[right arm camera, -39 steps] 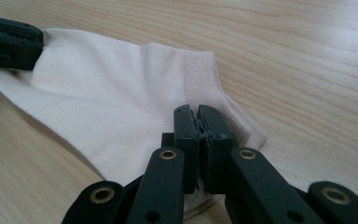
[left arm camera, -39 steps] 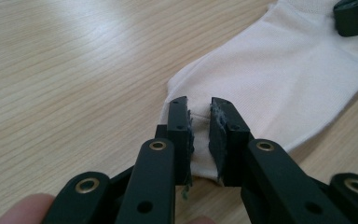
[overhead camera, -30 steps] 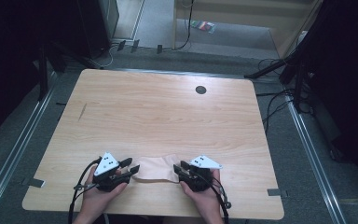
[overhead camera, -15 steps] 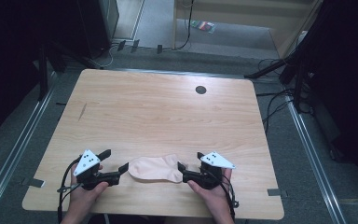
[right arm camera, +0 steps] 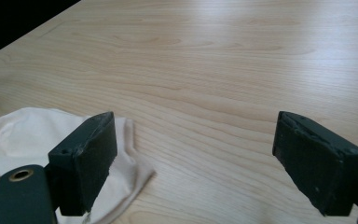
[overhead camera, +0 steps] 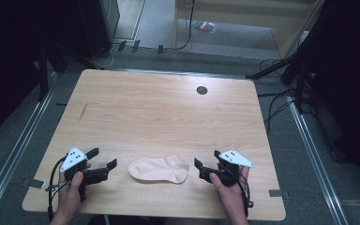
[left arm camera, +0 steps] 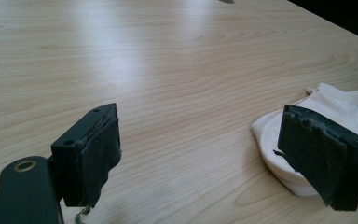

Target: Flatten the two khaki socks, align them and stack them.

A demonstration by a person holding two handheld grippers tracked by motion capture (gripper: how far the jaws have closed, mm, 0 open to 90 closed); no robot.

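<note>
The pale sock [overhead camera: 159, 169] lies flat near the counter's [overhead camera: 168, 112] front edge, apparently already laid out, with the left tool [overhead camera: 104, 165] and right tool [overhead camera: 200, 169] just opened, released and empty, flanking it.

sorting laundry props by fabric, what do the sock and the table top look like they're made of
Sock: looks like soft knit cloth, pale peach, matte; it lies limp with folded, layered edges. The exact fibre can't be told.
Table top: light wood or wood-look laminate, smooth with a slight sheen; grain lines and soft light reflections show in the gripper views.
</note>
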